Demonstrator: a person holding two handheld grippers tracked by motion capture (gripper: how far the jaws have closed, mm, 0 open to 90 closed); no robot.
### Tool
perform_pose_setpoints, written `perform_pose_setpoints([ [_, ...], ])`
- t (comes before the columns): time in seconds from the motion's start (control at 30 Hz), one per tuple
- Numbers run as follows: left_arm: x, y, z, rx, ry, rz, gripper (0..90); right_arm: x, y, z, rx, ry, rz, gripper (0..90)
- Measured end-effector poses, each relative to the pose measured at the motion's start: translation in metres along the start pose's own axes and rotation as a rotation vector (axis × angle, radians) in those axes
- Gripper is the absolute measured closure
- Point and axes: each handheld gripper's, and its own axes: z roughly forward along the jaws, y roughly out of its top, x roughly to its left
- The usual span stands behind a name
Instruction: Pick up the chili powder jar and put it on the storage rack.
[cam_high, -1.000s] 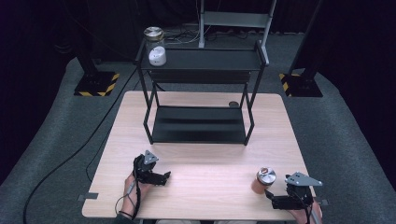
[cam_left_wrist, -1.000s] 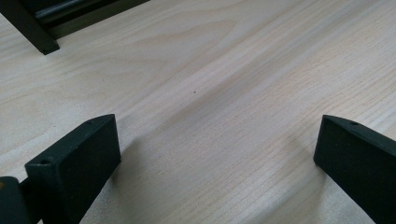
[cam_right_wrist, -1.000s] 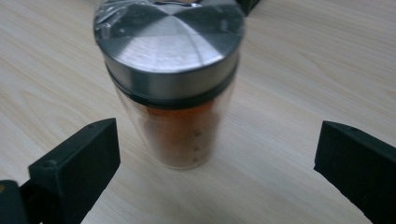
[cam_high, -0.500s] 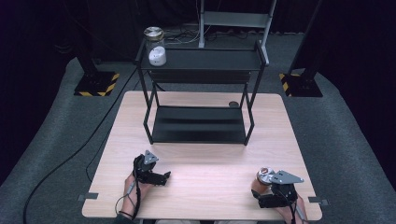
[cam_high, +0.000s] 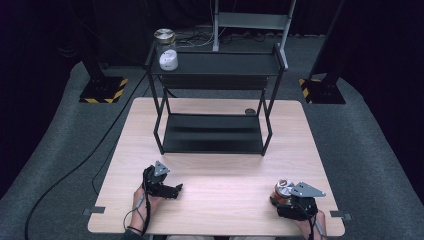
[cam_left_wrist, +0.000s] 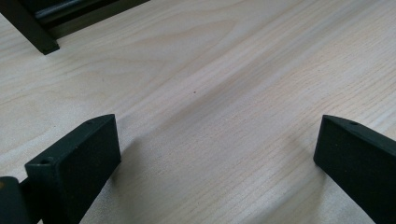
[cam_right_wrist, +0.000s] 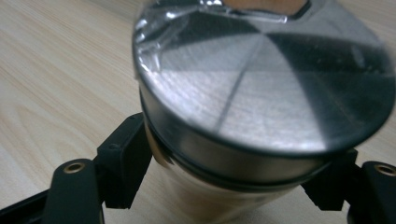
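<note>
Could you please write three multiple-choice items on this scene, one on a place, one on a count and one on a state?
1. Where does the jar with the metal lid stand?
A. on the table's near right part
B. on the rack's top shelf
C. on the floor

2. How many things stand on the top shelf of the black rack?
A. none
B. two
C. five

3. How is the left gripper?
A. shut on a jar
B. shut on a cable
C. open over bare table

Answers: 1 A, it sits between the jaws of the right gripper, which have just been closing on it. 2 B, a white container and a second jar. 3 C, its jaws stand apart over the wood.
</note>
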Motion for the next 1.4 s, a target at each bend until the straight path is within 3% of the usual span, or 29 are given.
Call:
perform_pose_setpoints([
  [0.3, 0.0, 0.0, 0.0, 0.0, 0.0, 0.0, 0.0, -0.002, -0.006, 0.002, -0.015, 0.005, 0.022, 30.6],
  [0.9, 0.0, 0.0, 0.0, 0.0, 0.001, 0.0, 0.0, -0.006, 0.019, 0.001, 0.075, 0.013, 0.033, 30.9],
  [1.4, 0.0, 0.0, 0.0, -0.001, 0.001, -0.001, 0.0, -0.007, 0.066, -0.007, 0.127, 0.031, -0.002, 30.8],
])
